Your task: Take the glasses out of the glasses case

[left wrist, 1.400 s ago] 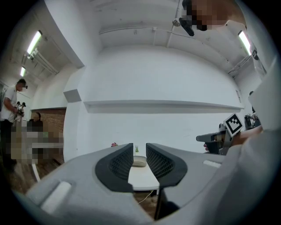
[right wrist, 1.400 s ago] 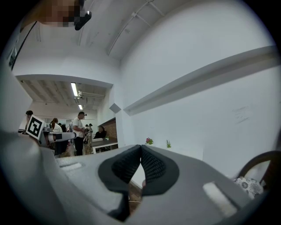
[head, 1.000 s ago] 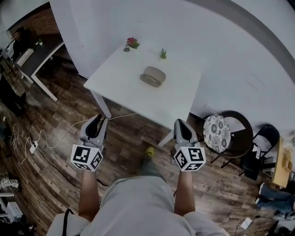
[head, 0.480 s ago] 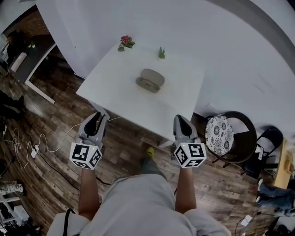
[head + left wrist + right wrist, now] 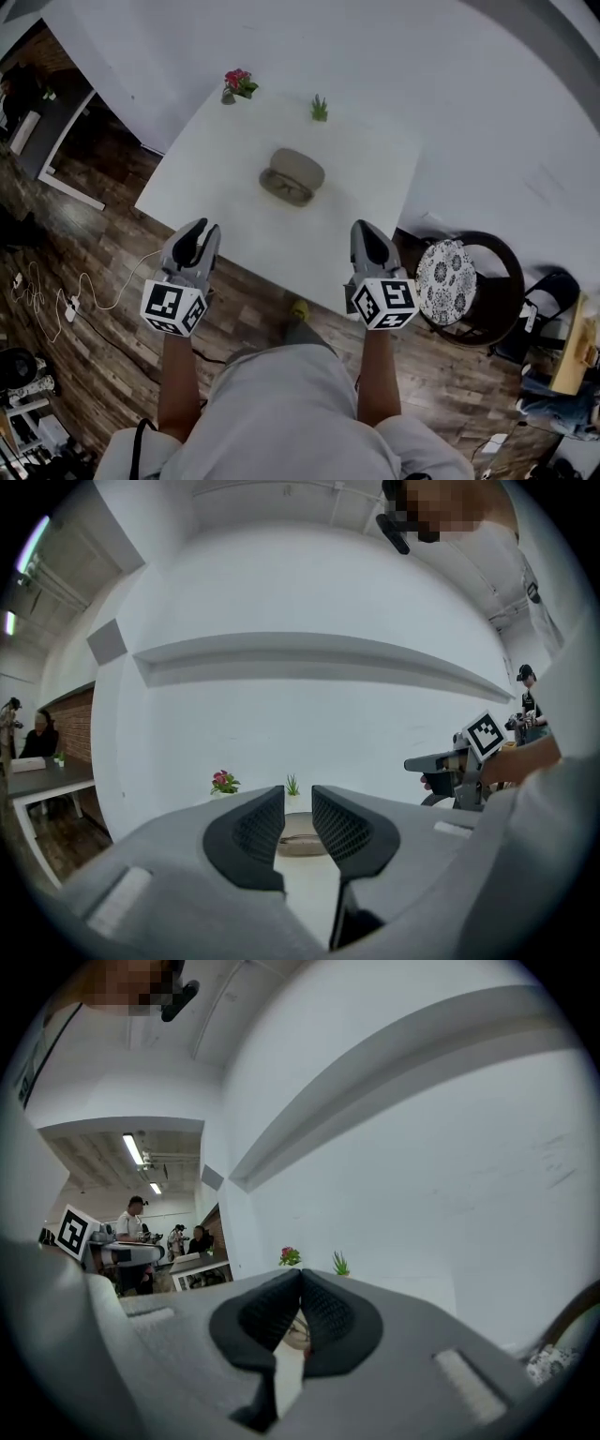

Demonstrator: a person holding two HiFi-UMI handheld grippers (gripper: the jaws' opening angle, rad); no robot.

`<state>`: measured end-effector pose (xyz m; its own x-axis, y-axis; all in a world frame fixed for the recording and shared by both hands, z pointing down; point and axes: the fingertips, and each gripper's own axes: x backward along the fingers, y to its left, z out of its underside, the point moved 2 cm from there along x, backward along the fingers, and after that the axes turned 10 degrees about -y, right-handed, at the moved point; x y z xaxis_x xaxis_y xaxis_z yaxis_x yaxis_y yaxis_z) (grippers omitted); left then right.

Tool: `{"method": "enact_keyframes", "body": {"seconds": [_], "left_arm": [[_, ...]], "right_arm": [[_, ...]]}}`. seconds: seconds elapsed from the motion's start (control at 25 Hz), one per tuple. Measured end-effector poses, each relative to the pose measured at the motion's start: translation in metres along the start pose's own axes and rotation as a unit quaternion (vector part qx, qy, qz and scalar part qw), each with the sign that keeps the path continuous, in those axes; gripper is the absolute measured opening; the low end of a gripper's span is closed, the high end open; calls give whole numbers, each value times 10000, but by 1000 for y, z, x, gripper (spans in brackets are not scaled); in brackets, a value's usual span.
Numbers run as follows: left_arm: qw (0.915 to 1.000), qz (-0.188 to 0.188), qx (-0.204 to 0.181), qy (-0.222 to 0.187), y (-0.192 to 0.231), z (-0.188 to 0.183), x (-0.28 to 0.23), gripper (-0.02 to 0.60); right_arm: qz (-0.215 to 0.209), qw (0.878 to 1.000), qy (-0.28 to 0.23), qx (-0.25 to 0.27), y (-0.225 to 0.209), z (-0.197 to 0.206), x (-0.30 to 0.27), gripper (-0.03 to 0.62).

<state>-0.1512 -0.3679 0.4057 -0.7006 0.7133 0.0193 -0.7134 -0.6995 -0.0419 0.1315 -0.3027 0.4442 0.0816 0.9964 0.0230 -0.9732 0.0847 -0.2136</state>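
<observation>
Frame centre, glasses (image 5: 285, 188) in open glasses case (image 5: 303, 167): light, fragile, I'd pinch the bridge; left gripper (image 5: 195, 234) ajar, right gripper (image 5: 364, 232) closed, both empty.

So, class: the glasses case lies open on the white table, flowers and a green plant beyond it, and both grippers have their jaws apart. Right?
Not quite. The left gripper has its jaws apart, but the right gripper has them together, as the right gripper view shows. The glasses case does lie open on the white table, flowers and green plant beyond it.
</observation>
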Motion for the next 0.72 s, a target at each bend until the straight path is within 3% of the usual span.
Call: {"method": "enact_keyframes", "body": {"seconds": [0.48,0.72], "left_arm": [[9975,472,-396,351,-17,7,-68,91],[9964,666,-350,384,-15,12,-83,91]], "right_arm": [[43,9999,29,-161,-49,3,-42,3],[238,9994,-33,-266,-59,4,-45,3]]}}
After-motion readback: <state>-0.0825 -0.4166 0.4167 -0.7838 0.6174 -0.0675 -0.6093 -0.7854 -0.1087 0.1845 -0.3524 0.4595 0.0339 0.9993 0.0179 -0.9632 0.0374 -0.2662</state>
